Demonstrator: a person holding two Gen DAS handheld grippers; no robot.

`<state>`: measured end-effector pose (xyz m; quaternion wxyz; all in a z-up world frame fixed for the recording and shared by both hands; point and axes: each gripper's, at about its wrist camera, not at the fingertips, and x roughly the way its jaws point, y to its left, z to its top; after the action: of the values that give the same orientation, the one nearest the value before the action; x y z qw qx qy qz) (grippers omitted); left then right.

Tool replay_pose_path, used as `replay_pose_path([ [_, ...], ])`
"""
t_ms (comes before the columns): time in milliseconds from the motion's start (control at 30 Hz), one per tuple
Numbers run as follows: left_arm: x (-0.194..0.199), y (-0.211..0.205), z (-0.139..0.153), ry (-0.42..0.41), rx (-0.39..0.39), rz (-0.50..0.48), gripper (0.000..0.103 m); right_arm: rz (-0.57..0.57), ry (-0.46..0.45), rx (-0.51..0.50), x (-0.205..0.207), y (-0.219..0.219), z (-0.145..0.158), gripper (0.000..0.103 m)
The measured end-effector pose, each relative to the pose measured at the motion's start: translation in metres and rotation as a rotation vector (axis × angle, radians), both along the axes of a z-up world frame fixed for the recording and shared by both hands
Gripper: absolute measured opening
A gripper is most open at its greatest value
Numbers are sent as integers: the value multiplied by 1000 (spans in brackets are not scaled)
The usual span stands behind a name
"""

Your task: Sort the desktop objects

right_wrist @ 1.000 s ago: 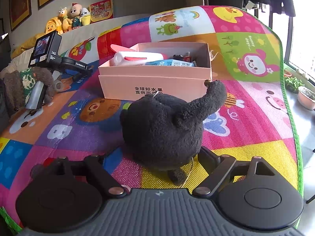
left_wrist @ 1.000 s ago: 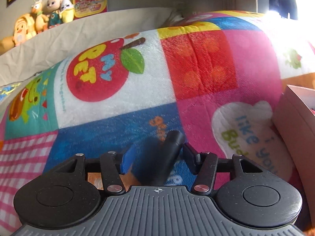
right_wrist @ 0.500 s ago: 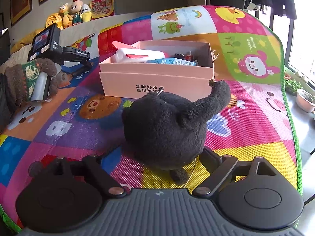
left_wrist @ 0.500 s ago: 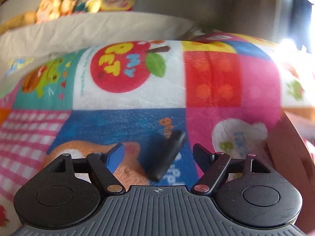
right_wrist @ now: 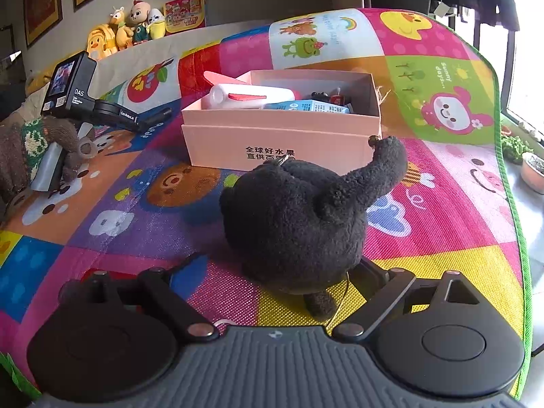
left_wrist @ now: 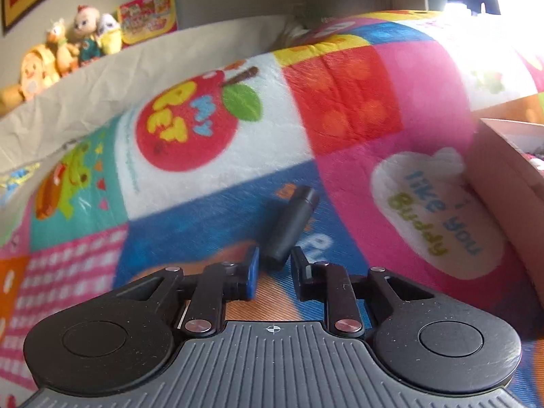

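In the left wrist view a black cylinder point(left_wrist: 289, 227) sticks forward above the colourful mat point(left_wrist: 210, 176), its near end pinched between the fingers of my left gripper point(left_wrist: 274, 268). It also shows in the right wrist view point(right_wrist: 154, 119), held off the mat. My right gripper point(right_wrist: 285, 272) is shut on a black plush toy point(right_wrist: 306, 210) that stands on the mat before the pink box point(right_wrist: 278, 142). The box holds a white bottle point(right_wrist: 248, 97), a blue carton point(right_wrist: 306, 106) and small dark items.
The box's left wall point(left_wrist: 510, 183) shows at the right of the left wrist view. A brown knitted-sleeve hand holds the left gripper body point(right_wrist: 71, 91). Plush toys point(right_wrist: 129, 29) line the ledge behind. The mat's green edge point(right_wrist: 510, 183) drops off at the right.
My left gripper opened around the black cylinder half a second ago and has now shut on its near end. The right gripper and the plush toy have hardly moved.
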<state>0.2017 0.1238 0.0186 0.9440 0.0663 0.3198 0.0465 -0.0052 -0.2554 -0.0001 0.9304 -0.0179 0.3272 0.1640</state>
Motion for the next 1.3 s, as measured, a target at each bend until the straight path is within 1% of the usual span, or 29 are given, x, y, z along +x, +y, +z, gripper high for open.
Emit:
replay_pose_path([
  [67, 5, 7, -1, -24, 27, 40, 37, 1, 1, -2, 0, 0, 0, 91],
  [100, 6, 10, -1, -31, 26, 58, 45, 1, 1, -4, 0, 0, 0, 91],
  [133, 7, 12, -1, -35, 19, 73, 49, 1, 1, -5, 0, 1, 0, 92],
  [167, 6, 13, 0, -43, 2, 77, 50, 1, 1, -5, 0, 1, 0, 92],
  [233, 5, 12, 1, -67, -31, 34, 59, 2, 1, -5, 0, 1, 0, 92],
  [267, 7, 9, 1, -73, -16, 17, 60, 3, 2, -6, 0, 1, 0, 92],
  [300, 12, 5, 0, -71, 0, 1, 58, 3, 3, -8, 0, 2, 0, 92],
  [367, 23, 1, -2, -48, -14, -33, 57, 3, 3, -12, 0, 3, 0, 93],
  [433, 35, -2, -5, -13, -33, -63, 42, 3, 2, -14, 0, 3, 0, 93],
  [467, 38, -6, -6, -6, -21, -82, 39, 3, 1, -13, 0, 3, 0, 93],
  [500, 38, -11, -6, -7, 3, -98, 32, 4, 1, -11, 0, 2, 0, 93],
  [567, 36, -20, -6, 3, 52, -109, 27, 9, -3, -8, 1, 1, 2, 93],
  [600, 33, -24, -5, 9, 61, -122, 23, 8, -20, -13, 2, 0, 4, 93],
  [633, 28, -26, -4, 14, 63, -137, 23, 2, -44, -28, 2, 0, 6, 93],
  [700, 12, -30, 0, 18, 35, -143, 23, -12, -86, -65, 5, -1, 10, 93],
  [767, -16, -33, 7, 28, -44, -181, 22, -15, -91, -69, 10, -3, 13, 93],
  [833, -51, -42, 14, 42, -111, -237, 22, -10, -83, -54, 14, -4, 17, 93],
  [967, -129, -74, 19, 54, -187, -381, 22, -4, -95, -57, 16, 1, 20, 93],
  [1033, -161, -91, 17, 68, -224, -443, 22, 4, -84, -57, 17, 5, 20, 93],
  [1100, -185, -107, 13, 79, -230, -490, 22, 14, -59, -76, 18, 9, 19, 89],
  [1167, -205, -122, 7, 94, -212, -532, 22, 15, -39, -112, 17, 11, 18, 77],
  [1200, -214, -127, 6, 98, -199, -552, 22, 19, -33, -121, 15, 10, 19, 76],
  [1300, -231, -137, 8, 100, -193, -594, 22, 34, 15, -86, 8, 0, 28, 73],
])
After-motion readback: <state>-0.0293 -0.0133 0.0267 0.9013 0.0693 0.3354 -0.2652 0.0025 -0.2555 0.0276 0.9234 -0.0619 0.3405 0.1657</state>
